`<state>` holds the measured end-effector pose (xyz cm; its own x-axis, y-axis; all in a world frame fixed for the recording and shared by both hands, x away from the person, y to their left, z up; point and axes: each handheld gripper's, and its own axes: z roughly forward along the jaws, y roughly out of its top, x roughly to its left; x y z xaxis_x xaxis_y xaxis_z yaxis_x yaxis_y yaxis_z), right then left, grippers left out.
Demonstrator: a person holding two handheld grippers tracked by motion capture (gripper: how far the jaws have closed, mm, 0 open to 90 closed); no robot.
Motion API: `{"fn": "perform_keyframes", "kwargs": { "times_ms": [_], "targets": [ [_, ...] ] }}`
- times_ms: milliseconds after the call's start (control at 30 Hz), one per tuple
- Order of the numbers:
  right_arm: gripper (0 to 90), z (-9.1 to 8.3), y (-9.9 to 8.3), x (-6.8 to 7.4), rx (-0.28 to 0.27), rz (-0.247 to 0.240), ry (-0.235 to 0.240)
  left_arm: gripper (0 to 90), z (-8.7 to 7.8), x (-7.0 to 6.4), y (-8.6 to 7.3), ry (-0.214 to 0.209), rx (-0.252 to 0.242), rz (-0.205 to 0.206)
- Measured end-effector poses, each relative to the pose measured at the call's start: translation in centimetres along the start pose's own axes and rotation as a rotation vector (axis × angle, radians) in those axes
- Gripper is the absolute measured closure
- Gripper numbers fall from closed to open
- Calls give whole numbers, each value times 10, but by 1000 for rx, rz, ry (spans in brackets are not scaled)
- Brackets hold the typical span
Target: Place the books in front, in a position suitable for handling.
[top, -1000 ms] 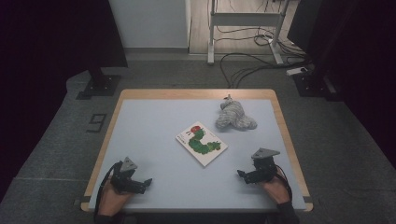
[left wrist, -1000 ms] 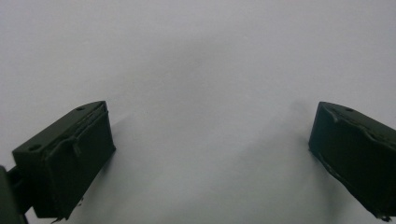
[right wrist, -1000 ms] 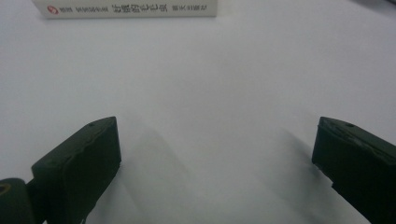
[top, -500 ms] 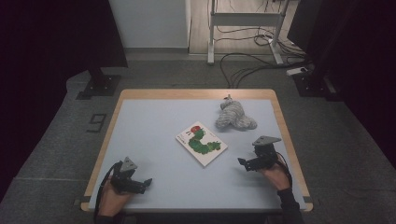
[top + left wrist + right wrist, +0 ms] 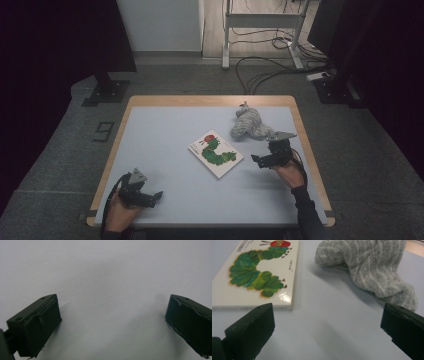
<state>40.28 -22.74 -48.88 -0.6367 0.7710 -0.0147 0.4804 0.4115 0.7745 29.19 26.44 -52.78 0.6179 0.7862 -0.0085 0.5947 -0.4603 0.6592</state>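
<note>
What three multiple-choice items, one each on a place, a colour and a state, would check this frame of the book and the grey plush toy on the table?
1. Where does the grey plush toy lie relative to the book?
A. On top of it
B. Beyond it, toward the table's far right
C. Nearer the person, at the left edge

2. What colour is the caterpillar on the book's cover?
A. Green with a red head
B. All blue
C. Yellow and black

3. How do the jaws of the right gripper stand?
A. Shut on the book
B. Shut on the toy
C. Open, holding nothing

Answers:
1 B: the high view shows the toy past the book, near the far right corner.
2 A: the right gripper view shows a green body and a red head.
3 C: the right gripper view shows its jaws wide apart over bare table.
</note>
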Motion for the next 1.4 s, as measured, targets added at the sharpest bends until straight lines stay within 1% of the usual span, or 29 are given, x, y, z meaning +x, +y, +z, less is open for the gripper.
{"fn": "perform_keyframes", "kwargs": {
  "times_ms": [67,100,133,267,300,367,433,533,600,633,733,833,967,1167,1200,1300,1333,1367,1400],
  "targets": [
    [0,4,7,-3,-4,0,-13,0,0,0,0,0,0,0],
    [0,4,7,-3,-4,0,-13,0,0,0,0,0,0,0],
    [0,7,11,-5,-4,-5,-19,0,0,0,0,0,0,0],
    [0,11,18,-8,-5,1,-20,0,0,0,0,0,0,0],
    [0,15,23,-11,-7,5,-25,0,0,0,0,0,1,0],
    [0,16,25,-12,-5,13,-22,0,0,0,0,0,1,0],
    [0,22,32,-16,-10,22,-33,0,0,0,0,0,3,2],
    [0,25,35,-18,-10,29,-38,0,0,0,0,0,2,3],
    [0,31,41,-22,-8,36,-47,0,0,0,0,0,3,3],
    [0,31,41,-22,-8,36,-47,0,0,0,0,0,3,3],
    [0,40,48,-26,-6,37,-62,0,0,0,0,0,2,3],
    [0,44,52,-28,-8,44,-70,0,0,0,0,0,1,3],
    [0,49,57,-31,-13,65,-75,0,0,0,0,1,1,3],
    [0,58,62,-36,-16,77,-93,0,0,0,0,1,1,3],
    [0,63,64,-38,-12,75,-97,0,0,0,0,1,1,3],
    [0,71,66,-40,8,65,-110,0,0,0,0,1,0,3],
    [0,71,66,-40,8,65,-110,0,0,0,0,2,0,3],
    [0,77,67,-42,18,70,-116,0,0,0,0,1,0,3],
    [0,79,68,-43,18,71,-119,0,0,0,0,1,0,3]
  ]
}}
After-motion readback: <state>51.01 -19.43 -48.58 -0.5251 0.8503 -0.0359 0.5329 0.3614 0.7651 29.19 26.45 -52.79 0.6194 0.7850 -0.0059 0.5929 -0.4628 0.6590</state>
